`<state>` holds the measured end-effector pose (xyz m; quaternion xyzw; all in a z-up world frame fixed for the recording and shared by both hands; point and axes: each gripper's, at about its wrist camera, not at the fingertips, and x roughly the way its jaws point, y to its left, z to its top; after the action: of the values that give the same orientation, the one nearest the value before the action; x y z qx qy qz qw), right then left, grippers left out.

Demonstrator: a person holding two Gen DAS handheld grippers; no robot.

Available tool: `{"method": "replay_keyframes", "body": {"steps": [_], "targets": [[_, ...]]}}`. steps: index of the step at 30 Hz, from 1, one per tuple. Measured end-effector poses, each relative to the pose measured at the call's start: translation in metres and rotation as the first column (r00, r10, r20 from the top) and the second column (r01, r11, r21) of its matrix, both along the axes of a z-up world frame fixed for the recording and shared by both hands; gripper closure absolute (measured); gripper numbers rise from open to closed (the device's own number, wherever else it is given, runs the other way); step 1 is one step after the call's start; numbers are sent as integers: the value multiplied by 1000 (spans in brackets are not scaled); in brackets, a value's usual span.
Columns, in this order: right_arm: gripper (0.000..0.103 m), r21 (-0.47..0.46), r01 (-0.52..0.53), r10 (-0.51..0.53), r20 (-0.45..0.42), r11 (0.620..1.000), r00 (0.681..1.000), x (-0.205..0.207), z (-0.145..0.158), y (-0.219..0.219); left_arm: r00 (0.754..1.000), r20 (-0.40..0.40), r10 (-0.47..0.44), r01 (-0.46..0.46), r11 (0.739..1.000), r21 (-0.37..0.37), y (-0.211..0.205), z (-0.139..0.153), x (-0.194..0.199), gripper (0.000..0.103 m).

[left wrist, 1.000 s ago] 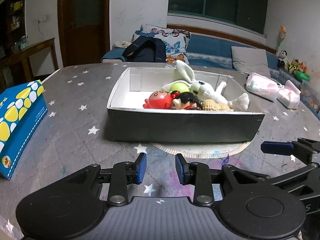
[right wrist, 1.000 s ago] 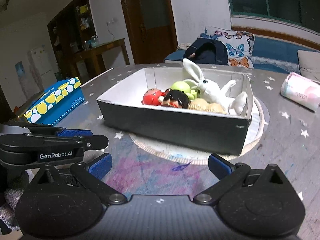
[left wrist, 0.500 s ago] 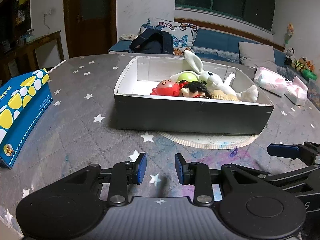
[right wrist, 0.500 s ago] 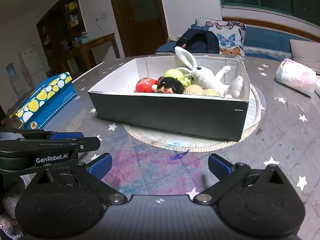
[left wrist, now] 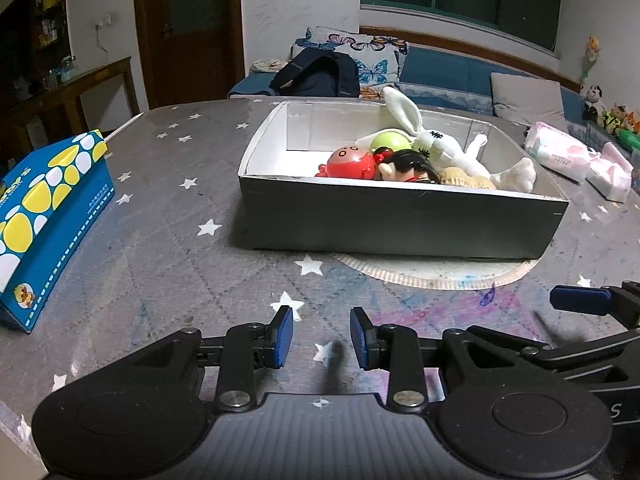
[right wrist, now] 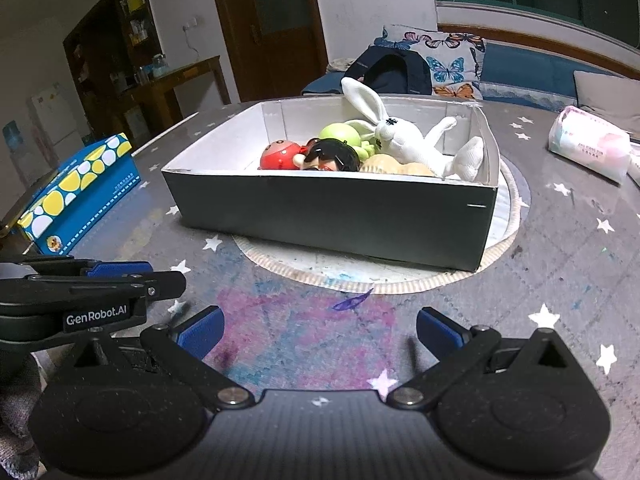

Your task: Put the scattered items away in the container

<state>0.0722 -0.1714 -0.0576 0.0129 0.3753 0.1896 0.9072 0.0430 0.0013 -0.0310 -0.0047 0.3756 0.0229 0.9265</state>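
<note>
Two hand-held grippers hover low over the star-print tablecloth, both on the near side of the box and both empty. The left gripper has its blue pads drawn in to a narrow gap with nothing between them. The right gripper stands wide, its pads far apart, and sits just beside the left one.

Beyond them the box rests on a round mat in the middle of the table, its long axis running left to right across both views, dark long side facing the grippers. All the toys lie inside, crowded toward its right half. A white plush rabbit lies on its back lengthwise, ears pointing toward the far left corner and feet toward the right wall. Touching it on the left are a green ball, a red round toy and a black-haired doll head; a tan plush piece lies against the near wall.

Left of the box, well apart, stands a blue tissue box with yellow spots. Right of the box lie pink tissue packs.
</note>
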Motion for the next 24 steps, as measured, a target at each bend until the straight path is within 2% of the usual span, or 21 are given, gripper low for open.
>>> {"method": "replay_keyframes", "body": {"steps": [24], "targets": [[0,-40,20,-22,-37,999,999,17,-6,5,999,-24,34,-33,999,29,3,-2,17,69]]}}
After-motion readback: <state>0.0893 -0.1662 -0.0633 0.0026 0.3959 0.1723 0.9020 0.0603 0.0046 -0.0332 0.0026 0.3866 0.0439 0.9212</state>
